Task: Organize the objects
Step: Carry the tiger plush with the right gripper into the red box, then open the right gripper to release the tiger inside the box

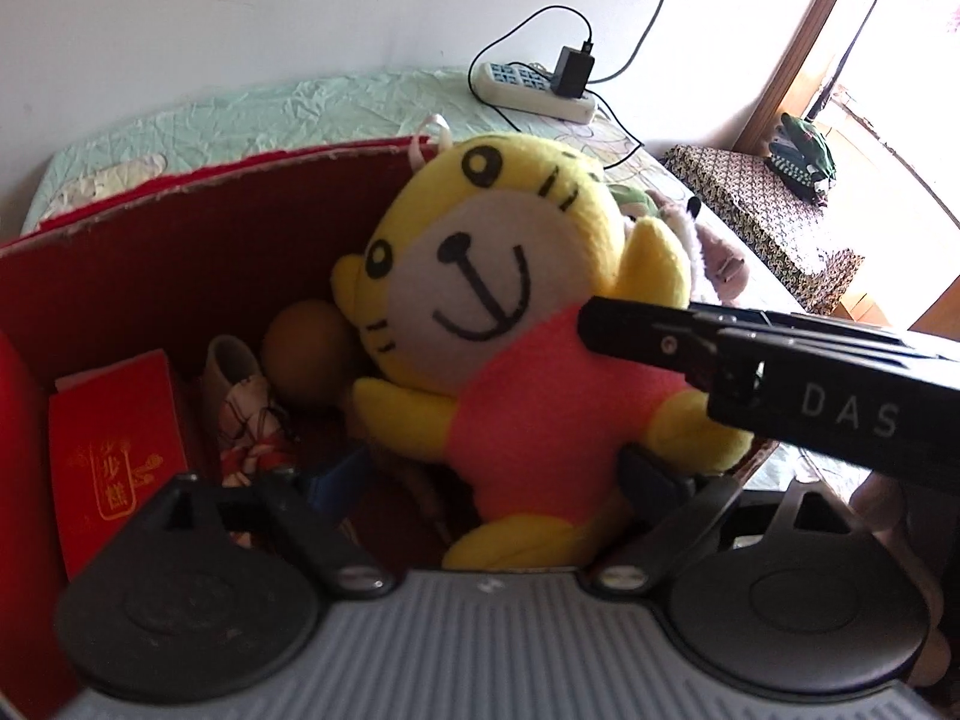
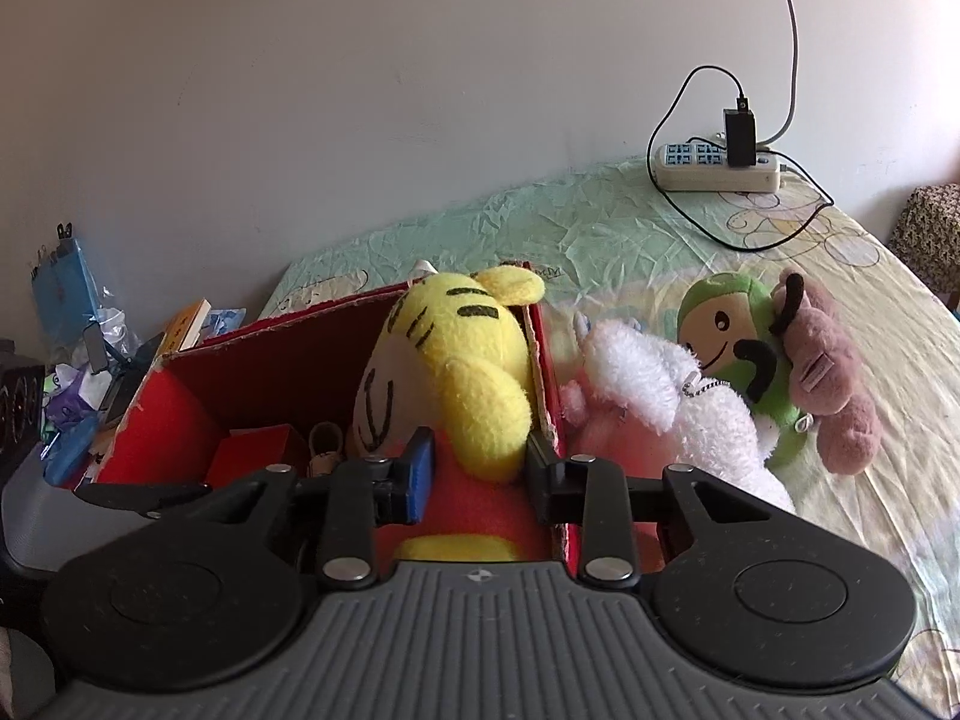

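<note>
Yellow tiger plush (image 1: 516,324) hides the box's (image 1: 180,252) far corner

Yellow tiger plush (image 1: 510,324) inside red box (image 1: 180,240)
</note>
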`<state>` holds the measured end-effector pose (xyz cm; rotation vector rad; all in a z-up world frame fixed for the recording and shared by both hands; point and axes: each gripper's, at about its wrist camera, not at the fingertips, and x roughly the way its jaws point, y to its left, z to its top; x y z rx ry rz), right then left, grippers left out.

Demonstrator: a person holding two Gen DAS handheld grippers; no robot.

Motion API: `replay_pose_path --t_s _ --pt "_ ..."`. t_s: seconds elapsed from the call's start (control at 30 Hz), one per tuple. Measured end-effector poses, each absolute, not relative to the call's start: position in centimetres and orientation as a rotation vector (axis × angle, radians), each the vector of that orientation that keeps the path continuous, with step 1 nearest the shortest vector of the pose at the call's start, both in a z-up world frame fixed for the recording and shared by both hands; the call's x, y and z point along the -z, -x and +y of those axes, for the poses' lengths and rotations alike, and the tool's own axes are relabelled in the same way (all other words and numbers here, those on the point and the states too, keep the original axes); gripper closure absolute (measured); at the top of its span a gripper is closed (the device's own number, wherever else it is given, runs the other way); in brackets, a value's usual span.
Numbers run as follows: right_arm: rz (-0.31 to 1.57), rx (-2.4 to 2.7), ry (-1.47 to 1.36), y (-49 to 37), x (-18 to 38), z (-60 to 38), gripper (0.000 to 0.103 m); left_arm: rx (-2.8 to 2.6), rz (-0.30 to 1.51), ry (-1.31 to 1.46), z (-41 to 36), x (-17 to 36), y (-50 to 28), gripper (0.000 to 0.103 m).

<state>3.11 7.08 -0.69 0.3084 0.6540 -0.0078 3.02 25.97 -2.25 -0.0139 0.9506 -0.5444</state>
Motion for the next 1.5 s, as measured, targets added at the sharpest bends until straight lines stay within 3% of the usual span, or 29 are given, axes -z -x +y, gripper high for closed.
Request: replay_pose_path --t_s 0.43,1.5 --pt "0.644 0.002 -0.26 -3.6 0.7 7.6 0.06 0.512 0.962 -0.033 25.0 1.8 -3.1 0.009" --pt "0.63 -0.068 -0.423 0.6 0.2 5.7 0.068 0.262 0.896 -0.191 23.6 -1.0 0.6 0.01"
